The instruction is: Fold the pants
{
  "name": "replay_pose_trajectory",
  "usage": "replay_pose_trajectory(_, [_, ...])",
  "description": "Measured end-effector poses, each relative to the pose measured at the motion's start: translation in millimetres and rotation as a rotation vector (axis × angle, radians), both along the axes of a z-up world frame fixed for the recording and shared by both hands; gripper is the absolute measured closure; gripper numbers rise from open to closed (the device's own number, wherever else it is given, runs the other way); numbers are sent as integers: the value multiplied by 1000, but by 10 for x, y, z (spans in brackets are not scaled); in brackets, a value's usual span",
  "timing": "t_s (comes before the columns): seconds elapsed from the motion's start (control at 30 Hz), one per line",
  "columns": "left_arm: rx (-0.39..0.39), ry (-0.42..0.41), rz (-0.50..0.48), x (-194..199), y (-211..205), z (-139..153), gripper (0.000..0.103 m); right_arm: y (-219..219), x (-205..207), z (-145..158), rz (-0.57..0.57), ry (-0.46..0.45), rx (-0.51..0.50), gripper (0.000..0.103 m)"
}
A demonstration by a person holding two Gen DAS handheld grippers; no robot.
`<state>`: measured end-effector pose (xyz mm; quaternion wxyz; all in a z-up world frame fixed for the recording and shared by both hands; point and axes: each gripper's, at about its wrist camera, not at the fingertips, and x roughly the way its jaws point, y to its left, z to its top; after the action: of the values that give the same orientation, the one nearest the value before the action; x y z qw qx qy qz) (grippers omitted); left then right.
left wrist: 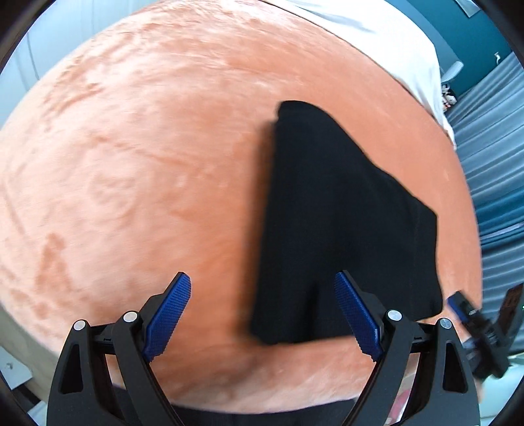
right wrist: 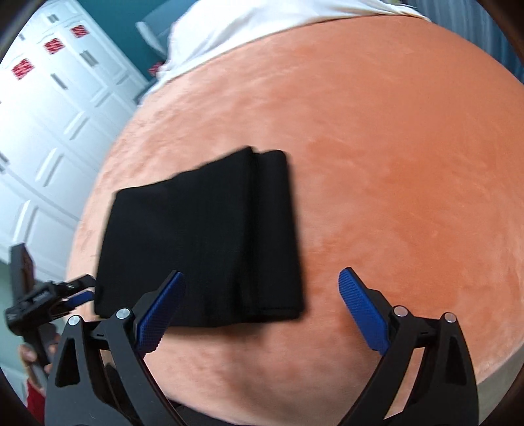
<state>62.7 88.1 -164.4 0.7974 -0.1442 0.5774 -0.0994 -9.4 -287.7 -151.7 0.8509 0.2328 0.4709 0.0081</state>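
The black pants (left wrist: pixel 340 226) lie folded into a compact stack on the orange blanket (left wrist: pixel 147 164). In the right wrist view the pants (right wrist: pixel 203 236) show as a neat rectangle with layered edges on its right side. My left gripper (left wrist: pixel 262 285) hovers open over the near left edge of the stack, its blue pads (left wrist: pixel 168 314) holding nothing. My right gripper (right wrist: pixel 262 281) is open above the stack's near right corner, nothing between its fingers. Each gripper shows at the edge of the other's view: the right gripper (left wrist: pixel 475 318) and the left gripper (right wrist: pixel 75 291).
The orange blanket (right wrist: pixel 393 164) covers a bed with white bedding (right wrist: pixel 249 23) at the far end. White panelled wardrobe doors (right wrist: pixel 52 108) stand to the left in the right wrist view. A striped grey-blue surface (left wrist: pixel 491 164) lies beyond the bed's right edge.
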Motion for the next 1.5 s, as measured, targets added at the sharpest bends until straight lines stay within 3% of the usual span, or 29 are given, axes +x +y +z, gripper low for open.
replay_pose_trajectory(0.13, [36,-13,-16,-213,79,54,16,175,177,126,59,-16,-51,10])
replay_pose_trajectory(0.3, [108,-50,-148,-586,-121,47,16,319,409,142,74,7,-81,11])
replay_pose_trajectory(0.43, [246,-83,-237,-673,-354,-106,16,423,420,1,88,76,-109,11])
replay_pose_trajectory(0.47, [304,-96,-233,-641,-407,-142,16,435,418,-39,91,93,-132,11])
replay_pose_trajectory(0.57, [356,-137,-209,-498,-476,-181,16,420,435,-153,82,135,-149,14])
replay_pose_trajectory(0.7, [344,-94,-196,-286,-448,-307,15,446,528,-268,106,147,-122,61])
replay_pose_trajectory(0.73, [337,-89,-198,-260,-426,-332,15,456,552,-271,106,150,-117,65])
replay_pose_trajectory(0.77, [314,-84,-195,-222,-377,-351,15,479,592,-243,118,151,-104,83])
replay_pose_trajectory(0.8, [294,-81,-196,-201,-321,-344,15,515,622,-172,136,135,-76,87])
replay_pose_trajectory(0.93, [271,-109,-185,-111,-130,-163,15,620,658,379,188,-1,-25,88])
replay_pose_trajectory(1.07, [243,-145,-245,-158,-235,-3,14,487,529,916,194,-103,-51,88])
replay_pose_trajectory(1.13, [274,-154,-280,-220,-358,-41,13,377,468,773,171,-62,-103,87])
replay_pose_trajectory(1.23, [382,-135,-317,-302,-593,-274,13,134,465,-127,132,156,-124,82])
replay_pose_trajectory(1.27, [406,-125,-314,-337,-627,-321,14,85,420,-363,129,178,-91,78])
replay_pose_trajectory(1.33, [423,-137,-319,-427,-627,-280,14,20,318,-196,80,105,-41,77])
replay_pose_trajectory(1.43, [414,-191,-321,-571,-561,-91,14,34,239,168,47,28,-139,71])
replay_pose_trajectory(1.5, [351,-210,-310,-643,-469,83,14,45,249,308,48,10,-170,32])
